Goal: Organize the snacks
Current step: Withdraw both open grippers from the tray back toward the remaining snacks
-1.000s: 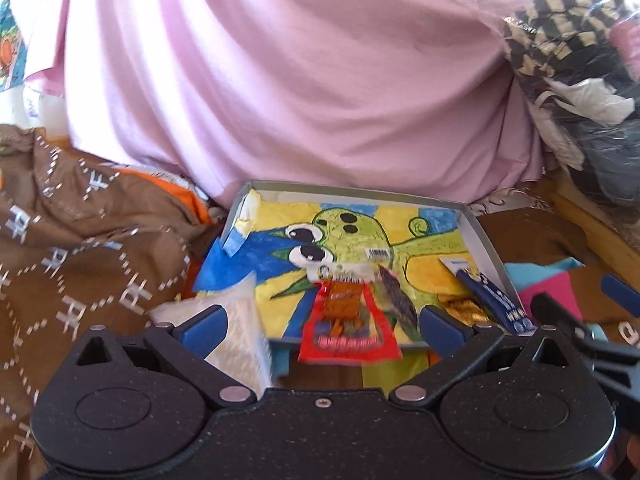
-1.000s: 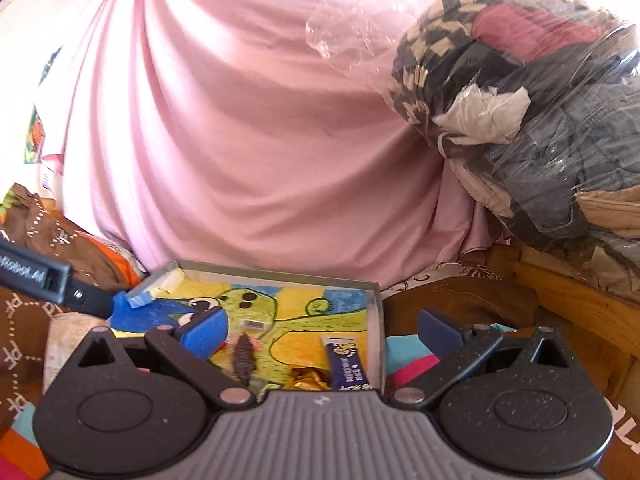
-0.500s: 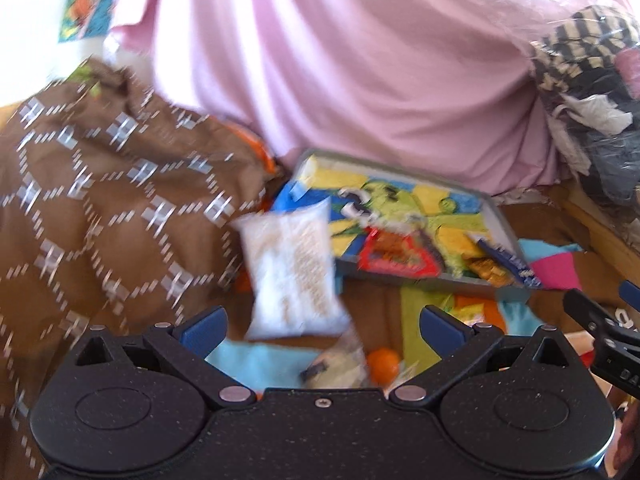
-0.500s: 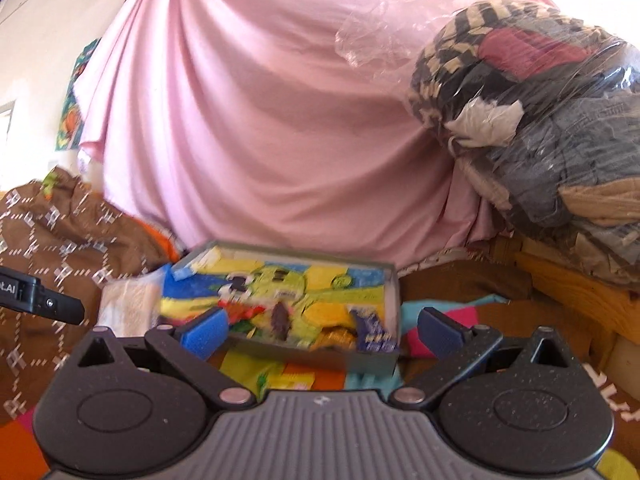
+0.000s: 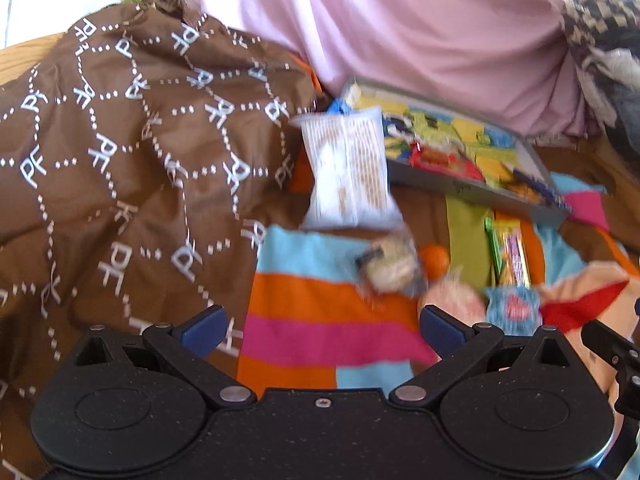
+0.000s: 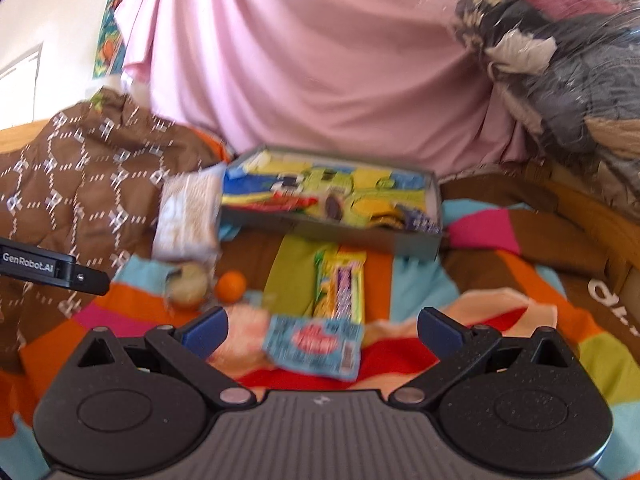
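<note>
— Blue-tipped, both: my left tongs [image 5: 320, 330] and right tongs [image 6: 322, 330] hang spread, nothing pinched. Nearest the right pair: pale-blue packet [image 6: 314, 346] on the striped blanket [image 6: 496, 236].

— Beyond it?

— Yellow bar wrapper [image 6: 340, 284], orange ball [image 6: 231, 286], round wrapped snack [image 6: 188, 284]. Then white mesh-print bag [image 5: 348, 172] leaning by the tray [image 6: 332, 234]; red packet [image 5: 440, 160] already in it.

— Next grab?

— Judging: blue packet. Drop low, straddle a short edge, pinch flat so foil doesn't slip. Frames blurred; slow first.
</note>
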